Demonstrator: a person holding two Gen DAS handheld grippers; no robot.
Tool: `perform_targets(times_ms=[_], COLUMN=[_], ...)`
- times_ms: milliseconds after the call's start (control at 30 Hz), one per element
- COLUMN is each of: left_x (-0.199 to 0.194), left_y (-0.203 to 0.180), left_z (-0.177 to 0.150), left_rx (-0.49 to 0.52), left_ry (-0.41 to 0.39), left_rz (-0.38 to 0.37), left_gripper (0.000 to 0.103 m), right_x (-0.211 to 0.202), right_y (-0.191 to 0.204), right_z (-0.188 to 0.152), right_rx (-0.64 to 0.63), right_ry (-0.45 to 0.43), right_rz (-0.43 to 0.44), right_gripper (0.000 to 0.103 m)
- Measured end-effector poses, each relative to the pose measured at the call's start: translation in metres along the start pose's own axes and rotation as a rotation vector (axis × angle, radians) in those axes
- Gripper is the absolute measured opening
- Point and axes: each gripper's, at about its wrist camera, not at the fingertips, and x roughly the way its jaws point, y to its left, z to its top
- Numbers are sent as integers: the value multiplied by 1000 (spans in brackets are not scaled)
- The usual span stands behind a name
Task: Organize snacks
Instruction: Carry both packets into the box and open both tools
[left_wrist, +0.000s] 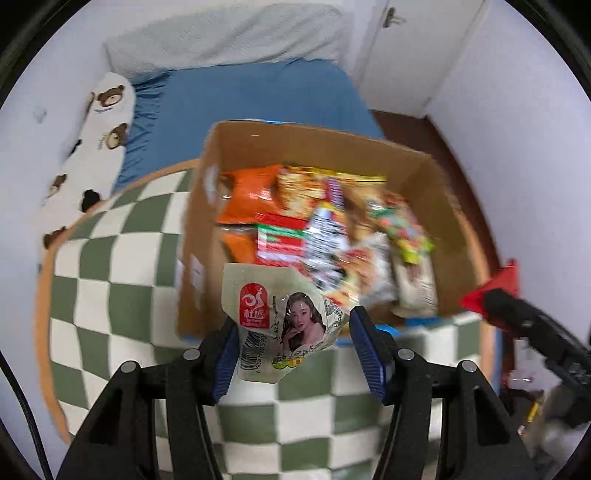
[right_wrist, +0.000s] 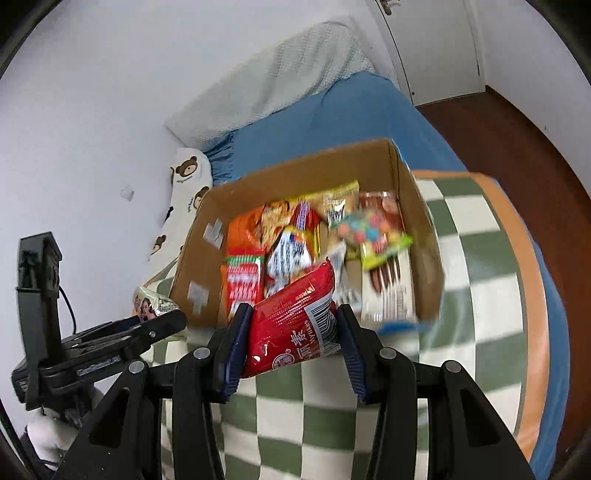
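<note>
A cardboard box (left_wrist: 207, 206) full of snack packets stands on a green-and-white checkered mat; it also shows in the right wrist view (right_wrist: 192, 258). My left gripper (left_wrist: 295, 350) is shut on a pale green snack packet (left_wrist: 280, 317) with a woman's picture, held above the mat just in front of the box's near wall. My right gripper (right_wrist: 295, 339) is shut on a red snack packet (right_wrist: 295, 317), held at the box's near edge. The left gripper and its packet (right_wrist: 151, 306) show at the left of the right wrist view. The right gripper and red packet (left_wrist: 495, 291) show at the right of the left wrist view.
The checkered mat (left_wrist: 110, 280) with an orange border lies on a blue bed (left_wrist: 236, 99). A bear-print pillow (left_wrist: 99, 147) and a pale blanket (left_wrist: 229, 37) lie by the white wall. Dark wooden floor (right_wrist: 517, 140) and a white door (left_wrist: 424, 48) are to the right.
</note>
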Motion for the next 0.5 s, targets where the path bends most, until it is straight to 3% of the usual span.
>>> perform_targets(times_ms=[133,267,433,467,500], left_x=[31,63,74,75,78], left_y=[15,26,25,25,24], left_z=[12,13,14,14,14], left_rx=[-2,-8,-35,-41,-44], left_ry=[70,128,189,201,210], left_rz=[84,117,91,79,77], left_gripper=[55,55,58,58,58], right_x=[35,71,100,104,106], right_y=[-7,-23,-39,-39,-38], right_z=[17,18,11,10,10], right_rx=[2,41,77,67,61], right_ry=[62,155,262,280,294], right_rz=[-49,-56,-56,-62,-78], right_gripper=[49,49,52,56,70])
